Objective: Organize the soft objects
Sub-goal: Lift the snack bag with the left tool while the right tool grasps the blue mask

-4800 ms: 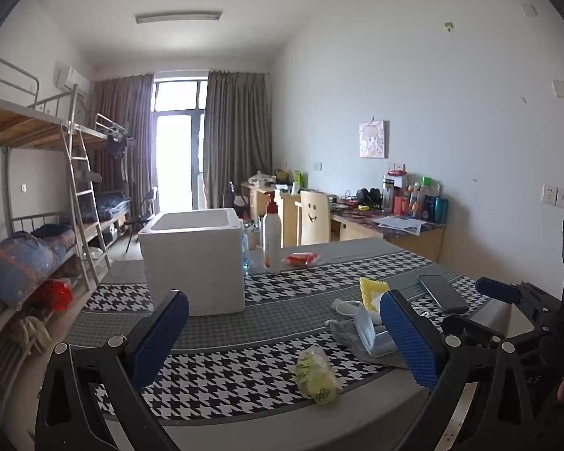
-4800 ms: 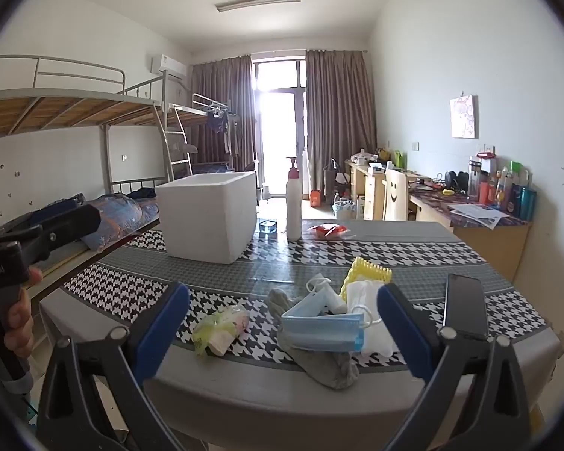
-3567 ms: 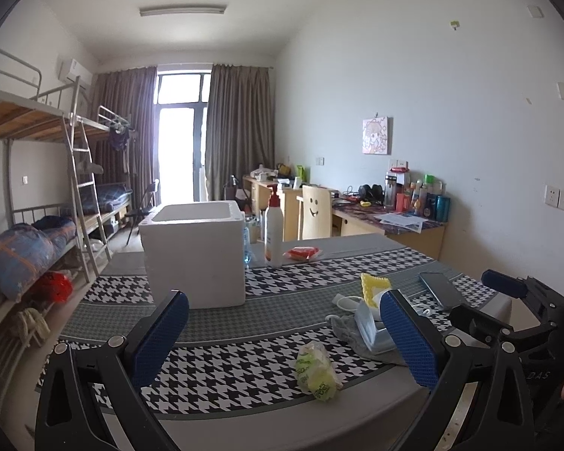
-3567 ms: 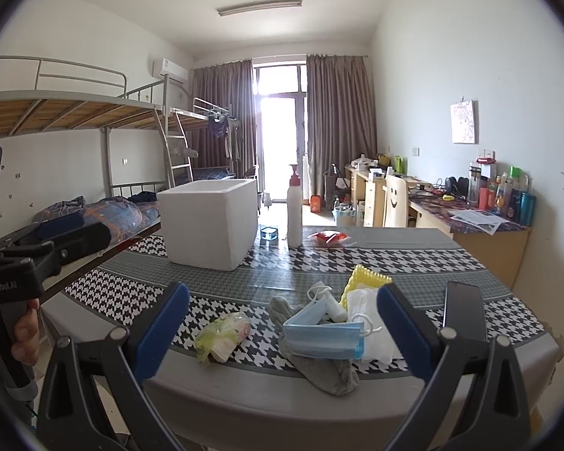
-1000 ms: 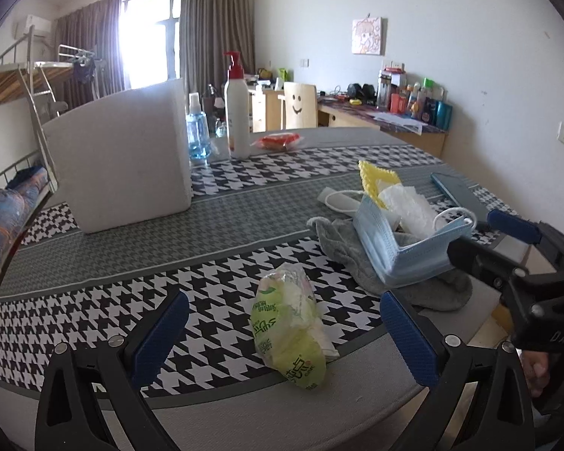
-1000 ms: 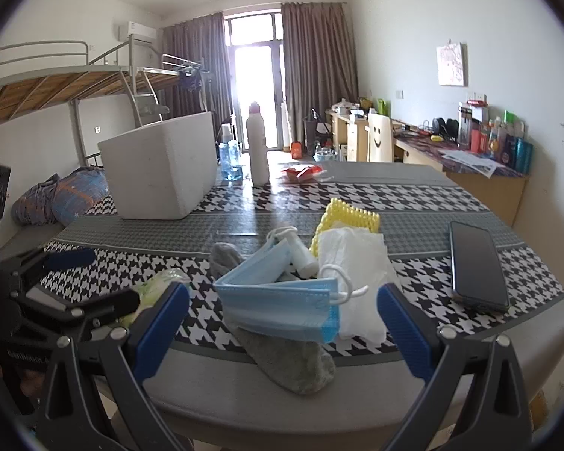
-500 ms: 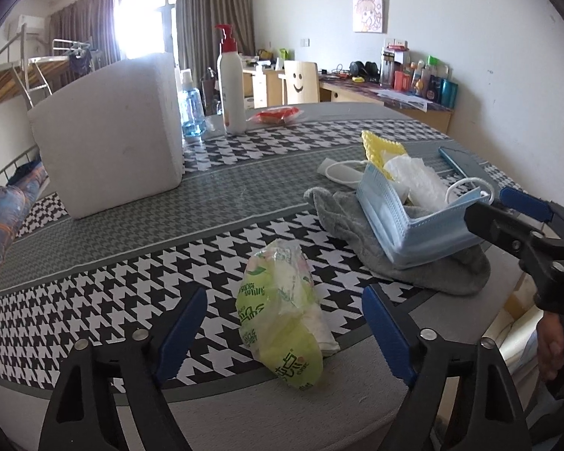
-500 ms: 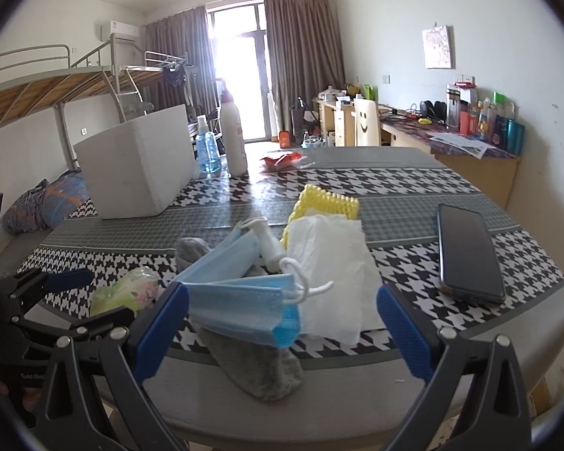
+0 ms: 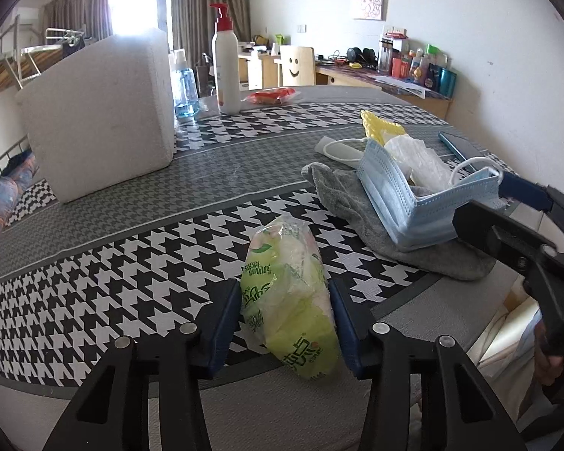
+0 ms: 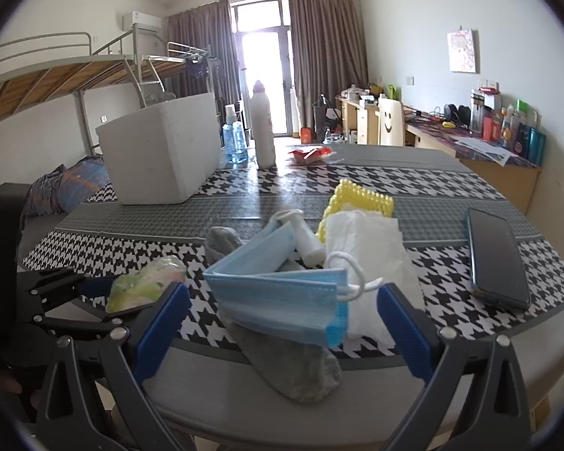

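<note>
A white foam box [image 9: 97,112] stands at the far left of the houndstooth-covered surface [image 9: 94,289], with a blue bottle [image 9: 184,90] and a red-capped pump bottle [image 9: 225,60] just beside it. Nearer the front edge, the left gripper [image 9: 286,315] has just been closing its jaws around a green-and-white tissue packet [image 9: 289,300]; the blue pads [image 9: 222,323] sit against the packet's two sides, and the packet lies on the surface with one end close to the rim. Open patterned cloth stretches between the packet and the foam box. To the right lies a heap of soft items: a gray sock [image 10: 289,364] underneath, a folded blue face mask [image 10: 282,297] on top, a white plastic bag [image 10: 372,248] and a yellow bumpy cloth [image 10: 361,199] behind. The right gripper [image 10: 282,327] hangs at the front edge with its jaws spread wide on either side of the mask, gripping nothing. A dark phone [image 10: 496,259] rests flat, apart from the heap, near the right-hand rim. A red packet [image 9: 270,96] sits at the far side.
</note>
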`<act>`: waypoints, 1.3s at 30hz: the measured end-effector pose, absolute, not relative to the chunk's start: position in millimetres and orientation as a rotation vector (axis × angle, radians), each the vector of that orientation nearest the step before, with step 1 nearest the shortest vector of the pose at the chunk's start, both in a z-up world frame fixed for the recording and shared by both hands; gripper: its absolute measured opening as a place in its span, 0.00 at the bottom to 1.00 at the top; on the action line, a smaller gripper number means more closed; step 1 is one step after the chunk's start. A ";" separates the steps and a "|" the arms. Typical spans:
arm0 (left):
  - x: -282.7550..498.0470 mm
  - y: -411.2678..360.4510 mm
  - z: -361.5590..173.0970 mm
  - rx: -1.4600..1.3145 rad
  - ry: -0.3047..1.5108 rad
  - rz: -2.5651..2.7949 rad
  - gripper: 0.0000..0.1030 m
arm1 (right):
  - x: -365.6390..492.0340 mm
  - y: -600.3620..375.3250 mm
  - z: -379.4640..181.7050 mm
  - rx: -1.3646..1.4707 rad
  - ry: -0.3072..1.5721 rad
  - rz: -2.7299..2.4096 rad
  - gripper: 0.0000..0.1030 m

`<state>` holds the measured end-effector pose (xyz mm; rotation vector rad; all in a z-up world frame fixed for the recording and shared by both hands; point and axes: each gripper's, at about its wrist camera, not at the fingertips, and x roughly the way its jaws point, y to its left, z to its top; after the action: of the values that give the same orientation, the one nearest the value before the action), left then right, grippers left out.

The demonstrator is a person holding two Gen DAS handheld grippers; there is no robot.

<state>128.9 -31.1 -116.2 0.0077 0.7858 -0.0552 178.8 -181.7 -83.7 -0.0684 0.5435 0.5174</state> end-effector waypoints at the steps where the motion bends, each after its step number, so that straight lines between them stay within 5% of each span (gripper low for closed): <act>1: 128.7 -31.2 -116.2 0.007 0.790 -0.057 0.41 | 176.6 -180.0 -82.2 -0.076 0.534 0.524 0.98; 6: 128.2 -28.1 -113.9 0.001 0.779 -0.066 0.32 | 174.2 -170.3 -75.9 -0.097 0.512 0.551 0.98; 16: 120.6 -9.5 -105.4 -0.036 0.743 -0.055 0.32 | 176.5 -154.1 -75.5 -0.151 0.513 0.559 0.95; 25: 115.5 1.8 -104.3 -0.063 0.730 -0.049 0.32 | 176.7 -144.0 -85.5 -0.219 0.566 0.549 0.73; 39: 107.3 15.6 -101.7 -0.072 0.716 -0.032 0.32 | 182.1 -143.5 -91.5 -0.133 0.638 0.635 0.16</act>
<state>107.3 15.6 -101.7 -0.0721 0.7163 -0.0315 182.1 -143.5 -91.5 -0.1335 0.6375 0.6352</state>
